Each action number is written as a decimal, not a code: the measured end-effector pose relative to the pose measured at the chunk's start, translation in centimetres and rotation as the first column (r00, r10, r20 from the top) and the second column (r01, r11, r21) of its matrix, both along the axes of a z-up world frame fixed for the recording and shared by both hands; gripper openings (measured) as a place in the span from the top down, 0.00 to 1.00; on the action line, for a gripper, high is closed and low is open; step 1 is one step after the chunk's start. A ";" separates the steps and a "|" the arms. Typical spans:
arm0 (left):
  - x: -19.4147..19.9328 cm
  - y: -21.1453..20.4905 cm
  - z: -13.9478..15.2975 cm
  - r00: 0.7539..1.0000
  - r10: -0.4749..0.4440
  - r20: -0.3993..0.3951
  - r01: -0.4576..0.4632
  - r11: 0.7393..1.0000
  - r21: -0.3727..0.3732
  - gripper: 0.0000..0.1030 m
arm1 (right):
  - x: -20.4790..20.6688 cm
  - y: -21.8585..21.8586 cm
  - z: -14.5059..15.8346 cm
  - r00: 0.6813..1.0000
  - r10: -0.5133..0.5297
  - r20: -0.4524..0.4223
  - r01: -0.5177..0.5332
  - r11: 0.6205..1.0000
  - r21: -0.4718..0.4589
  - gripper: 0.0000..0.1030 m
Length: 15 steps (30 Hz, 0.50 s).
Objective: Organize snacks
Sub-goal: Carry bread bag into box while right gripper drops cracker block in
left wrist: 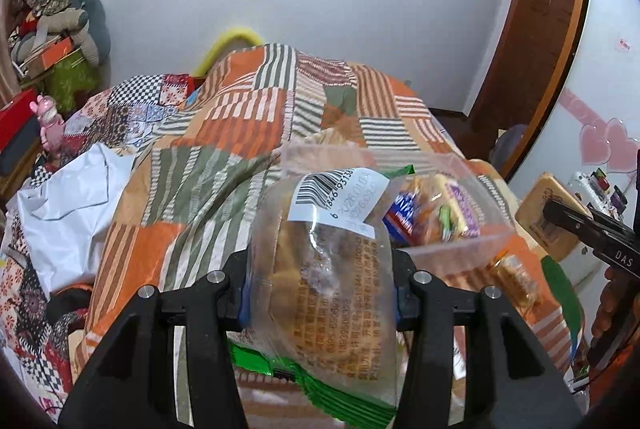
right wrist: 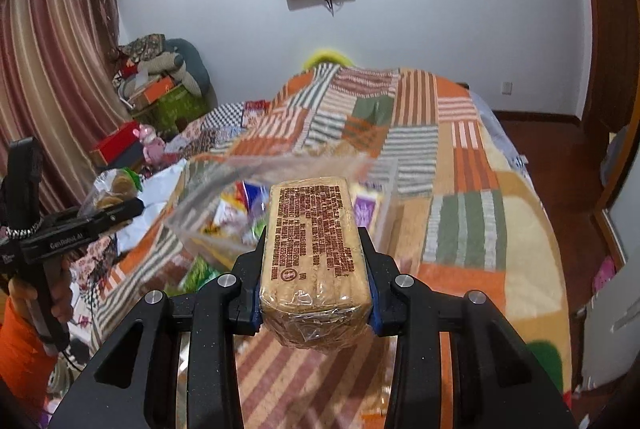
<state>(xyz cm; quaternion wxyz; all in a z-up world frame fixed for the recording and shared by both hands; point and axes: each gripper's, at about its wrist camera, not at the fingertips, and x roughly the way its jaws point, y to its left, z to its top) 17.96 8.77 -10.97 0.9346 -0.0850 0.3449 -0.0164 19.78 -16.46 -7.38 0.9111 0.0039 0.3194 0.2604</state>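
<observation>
- Left gripper (left wrist: 320, 303): fingers (left wrist: 404, 303) clamped on a clear-wrapped pastry packet (left wrist: 320, 269) with a barcode label; the packet is held in the air above the patchwork bedspread (left wrist: 224, 157), a green wrapper (left wrist: 320, 385) lying beneath it.
- Centre: a clear plastic bin (left wrist: 460, 241) rests on the bed just ahead and to the right of the left grip; it already holds assorted packets, the blue-and-purple ones (left wrist: 424, 209) legible only in part.
- Right gripper (right wrist: 316, 293): fingers (right wrist: 374, 293) closed on a tan biscuit block (right wrist: 314, 241) printed with brown text; held aloft just short of the bin (right wrist: 280, 165).
- Step in hand, as judged: both items lifted and in transit to the bin; deposit not yet made.
- Next move calls for: bringing each packet over the bin's open top in turn, then releasing; the two grippers converge on one opening, so a collision is a risk.
</observation>
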 end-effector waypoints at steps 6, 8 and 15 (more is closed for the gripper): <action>1.8 -0.8 0.6 1.000 -0.015 0.022 0.015 1.000 -0.012 0.53 | 1.8 1.3 0.5 1.000 0.014 0.023 -0.014 1.000 0.015 0.67; 2.6 -1.1 0.5 1.000 -0.018 0.021 0.019 1.000 -0.013 0.53 | 2.3 1.7 0.6 0.999 0.018 0.028 -0.018 1.000 0.013 0.67; 5.7 -1.4 -0.6 1.000 -0.013 -0.005 0.013 0.999 -0.029 0.53 | 4.4 3.2 0.6 0.999 0.031 0.030 -0.032 0.999 0.024 0.67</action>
